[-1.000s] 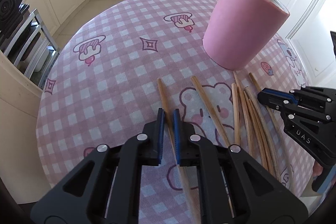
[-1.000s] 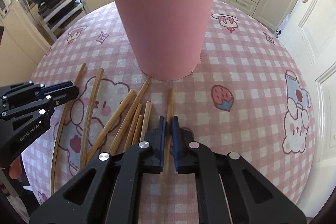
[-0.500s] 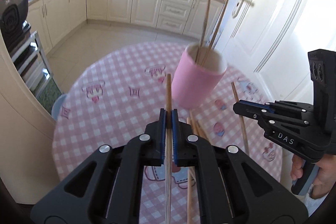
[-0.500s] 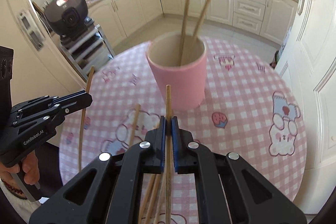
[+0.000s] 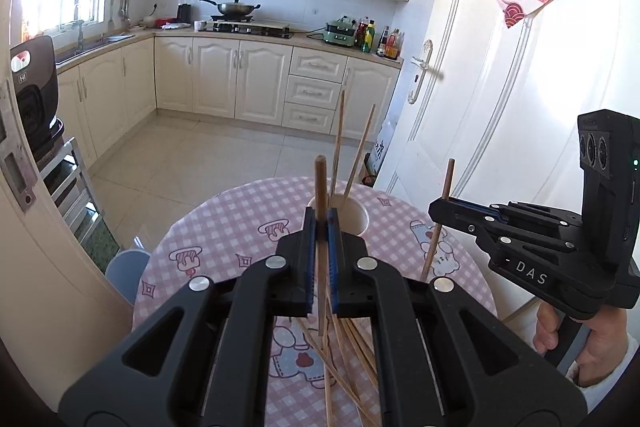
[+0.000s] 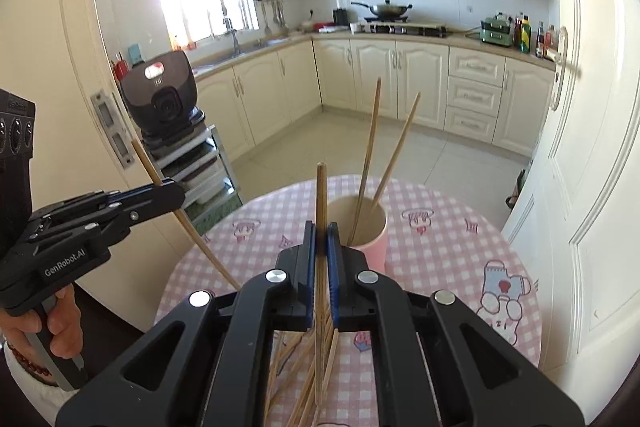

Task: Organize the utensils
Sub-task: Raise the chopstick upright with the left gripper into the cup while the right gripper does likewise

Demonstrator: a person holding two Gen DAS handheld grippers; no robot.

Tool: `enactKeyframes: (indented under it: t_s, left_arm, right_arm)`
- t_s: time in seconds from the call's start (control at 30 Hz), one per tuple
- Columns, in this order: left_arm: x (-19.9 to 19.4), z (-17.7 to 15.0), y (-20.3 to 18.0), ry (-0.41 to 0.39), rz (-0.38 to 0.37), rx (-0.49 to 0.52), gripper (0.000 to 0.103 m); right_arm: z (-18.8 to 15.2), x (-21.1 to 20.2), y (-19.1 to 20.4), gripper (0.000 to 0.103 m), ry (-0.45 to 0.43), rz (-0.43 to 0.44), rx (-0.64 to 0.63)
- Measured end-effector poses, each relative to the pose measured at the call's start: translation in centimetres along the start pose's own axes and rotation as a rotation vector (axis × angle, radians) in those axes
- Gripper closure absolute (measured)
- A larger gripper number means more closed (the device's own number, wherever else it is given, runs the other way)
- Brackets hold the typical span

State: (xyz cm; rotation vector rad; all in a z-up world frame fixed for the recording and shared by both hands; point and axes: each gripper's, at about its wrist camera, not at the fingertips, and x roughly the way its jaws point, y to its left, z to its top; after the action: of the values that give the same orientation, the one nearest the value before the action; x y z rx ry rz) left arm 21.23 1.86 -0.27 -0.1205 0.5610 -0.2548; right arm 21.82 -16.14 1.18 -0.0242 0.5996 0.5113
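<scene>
My left gripper (image 5: 320,223) is shut on a wooden chopstick (image 5: 320,183), held upright high above the table; it also shows in the right wrist view (image 6: 160,193). My right gripper (image 6: 320,227) is shut on another chopstick (image 6: 321,195), also upright, and shows in the left wrist view (image 5: 440,207). The pink cup (image 6: 376,247) stands on the table beyond both grippers with two chopsticks (image 6: 370,163) leaning in it. Several loose chopsticks (image 5: 344,355) lie on the table below the grippers.
The round table (image 6: 440,251) has a pink checked cloth with cartoon prints. A white door (image 5: 500,107) is at the right. A rack with a dark appliance (image 6: 164,99) stands at the left. Kitchen cabinets (image 5: 240,83) line the far wall.
Both grippers have lifted a chopstick each off the table and risen well above it, tilting up so the kitchen is now in view. The cup now lies lower and farther ahead.
</scene>
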Motion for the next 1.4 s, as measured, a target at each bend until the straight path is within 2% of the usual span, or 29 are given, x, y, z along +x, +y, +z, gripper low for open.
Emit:
enactKeyframes:
  t_s: [0.2, 0.4, 0.57, 0.83, 0.9, 1.4]
  left_arm:
    - [-0.7, 2.3, -1.2, -0.062, -0.012, 0.0, 0.098]
    - [-0.3, 5.0, -2.0, -0.111, -0.015, 0.004, 0.098]
    - [0.2, 6.7, -2.3, -0.147, -0.005, 0.021, 0.098]
    - [0.8, 8.3, -1.8, -0.233, -0.022, -0.021, 0.098]
    - [1.3, 8.0, -1.6, -0.243, -0.011, -0.014, 0.098]
    - [6.4, 4.9, -0.7, -0.158, 0.018, -0.015, 0.098]
  right_arm:
    - [2.5, -2.0, 0.2, 0.099, -0.145, -0.035, -0.001]
    - [5.1, -2.3, -0.3, 0.099, -0.266, -0.069, 0.018]
    - [6.3, -1.6, -0.9, 0.099, -0.317, -0.078, 0.027]
    - [7.1, -0.2, -1.8, 0.099, -0.388, -0.076, 0.023]
    - [6.8, 0.4, -1.9, 0.099, -0.39, -0.084, 0.02]
    - [3.9, 3.8, -2.8, 0.099, -0.286, -0.076, 0.037]
